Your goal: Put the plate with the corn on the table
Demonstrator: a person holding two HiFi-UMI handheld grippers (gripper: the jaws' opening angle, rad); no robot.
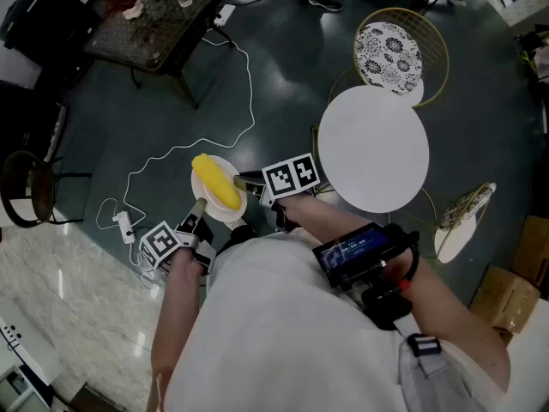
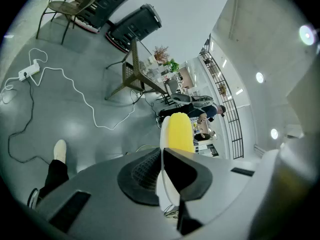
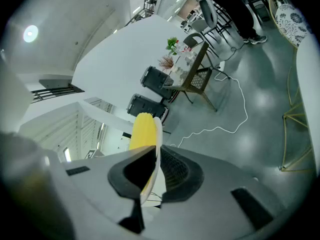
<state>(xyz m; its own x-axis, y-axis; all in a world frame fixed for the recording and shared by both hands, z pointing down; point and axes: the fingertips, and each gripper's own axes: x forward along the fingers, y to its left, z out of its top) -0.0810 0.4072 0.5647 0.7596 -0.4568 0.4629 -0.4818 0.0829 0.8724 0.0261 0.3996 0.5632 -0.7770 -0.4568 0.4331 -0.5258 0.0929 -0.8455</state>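
Above a glossy grey floor (image 1: 283, 67), just left of a round white table (image 1: 373, 148), a small round white plate (image 1: 213, 214) is held clear of both. Its thin rim is pinched at the near edge by the left gripper (image 1: 199, 210) and at the right edge by the right gripper (image 1: 250, 184). A stubby yellow corn cob (image 1: 214, 182) is carried on it, its long axis set diagonally in the head view, upper left to lower right.

Perhaps a café or lobby — round white table (image 1: 373, 148), wicker chair (image 2: 70, 6), polished floor (image 1: 283, 67)
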